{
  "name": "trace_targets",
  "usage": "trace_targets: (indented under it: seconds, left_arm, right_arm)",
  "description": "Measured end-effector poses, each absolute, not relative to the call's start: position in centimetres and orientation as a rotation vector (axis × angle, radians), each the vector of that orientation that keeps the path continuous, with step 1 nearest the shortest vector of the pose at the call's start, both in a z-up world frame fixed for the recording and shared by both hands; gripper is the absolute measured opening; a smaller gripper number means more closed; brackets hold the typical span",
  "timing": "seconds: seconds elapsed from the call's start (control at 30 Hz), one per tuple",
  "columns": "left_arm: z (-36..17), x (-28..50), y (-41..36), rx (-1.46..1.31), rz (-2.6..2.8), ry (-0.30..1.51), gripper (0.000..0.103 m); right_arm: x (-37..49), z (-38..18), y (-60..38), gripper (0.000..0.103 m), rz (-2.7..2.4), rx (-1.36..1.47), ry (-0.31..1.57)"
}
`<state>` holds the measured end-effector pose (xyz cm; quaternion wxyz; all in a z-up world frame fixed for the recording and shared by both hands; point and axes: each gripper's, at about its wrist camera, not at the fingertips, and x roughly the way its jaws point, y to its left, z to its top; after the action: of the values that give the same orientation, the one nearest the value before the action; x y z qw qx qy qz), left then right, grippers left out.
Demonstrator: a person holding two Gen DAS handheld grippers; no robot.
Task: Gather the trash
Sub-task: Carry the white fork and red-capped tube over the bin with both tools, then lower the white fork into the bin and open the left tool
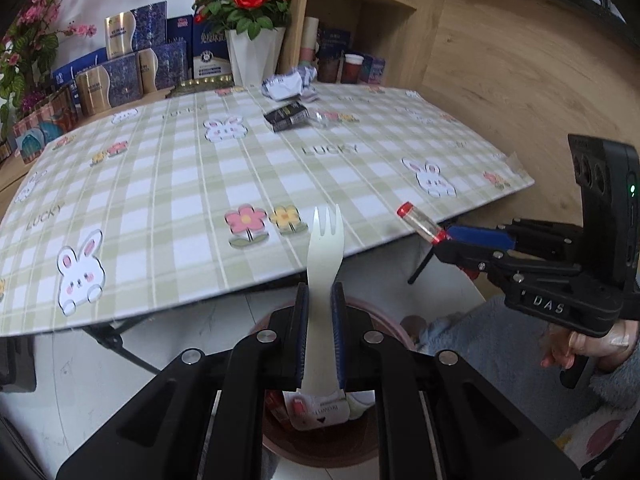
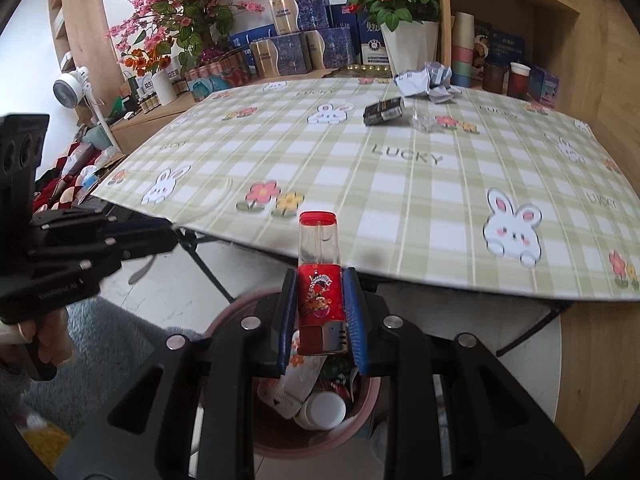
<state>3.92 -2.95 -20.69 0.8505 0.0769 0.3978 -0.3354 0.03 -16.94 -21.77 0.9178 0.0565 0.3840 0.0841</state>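
Observation:
My left gripper [image 1: 320,292] is shut on a white plastic spork [image 1: 325,248], tines pointing up, held over a pink trash bin [image 1: 372,316] below the table edge. My right gripper [image 2: 320,280] is shut on a red-capped clear tube with a red label [image 2: 319,276], above the same pink bin [image 2: 360,412], which holds wrappers and a white bottle. In the left wrist view the right gripper [image 1: 442,236] shows at the right with the tube [image 1: 421,222]. On the far side of the table lie crumpled paper [image 1: 289,85], a black packet [image 1: 287,116] and clear plastic [image 1: 326,117].
The checked tablecloth [image 2: 400,184] with rabbits and flowers covers a folding table. Gift boxes [image 2: 296,52], a white vase of red roses [image 2: 408,44], pink blossoms and cups line the shelf behind. A small white fan [image 2: 74,84] stands at the left. A person's hand [image 1: 592,344] holds the right gripper.

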Motion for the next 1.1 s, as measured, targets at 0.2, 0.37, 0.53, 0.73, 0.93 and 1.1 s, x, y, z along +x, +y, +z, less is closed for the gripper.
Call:
trace_targets:
  seconds: [0.2,0.37,0.53,0.73,0.93,1.1]
  left_arm:
    - [-24.2,3.0,-2.8,0.128,-0.699,0.939,0.012]
    - [-27.0,2.7,-3.0,0.135,-0.686,1.014,0.012]
    - [-29.9,3.1,-3.4,0.166,-0.688,1.08,0.012]
    - [-33.5,5.1,-3.1,0.121,-0.667,1.192,0.012]
    - [-36.1,6.3,-3.7,0.121,-0.644,1.261,0.012]
    - [-37.8,6.5,-4.1,0.157,-0.607,1.308,0.012]
  right_arm:
    - [-1.2,-23.1,-17.5,0.026,0.166,0.141,0.814]
    - [-1.3,-24.0,-17.8,0.026,0.165,0.158,0.832]
    - [-1.1,-25.3,-18.1,0.026,0.171,0.179,0.859]
    - [-0.7,-26.4,-18.1,0.026,0.171,0.18,0.89]
    - [-0.7,-27.2,-18.3,0.026,0.161,0.18,0.917]
    - [-0.8,-27.5,-18.6,0.026,0.154,0.189,0.925]
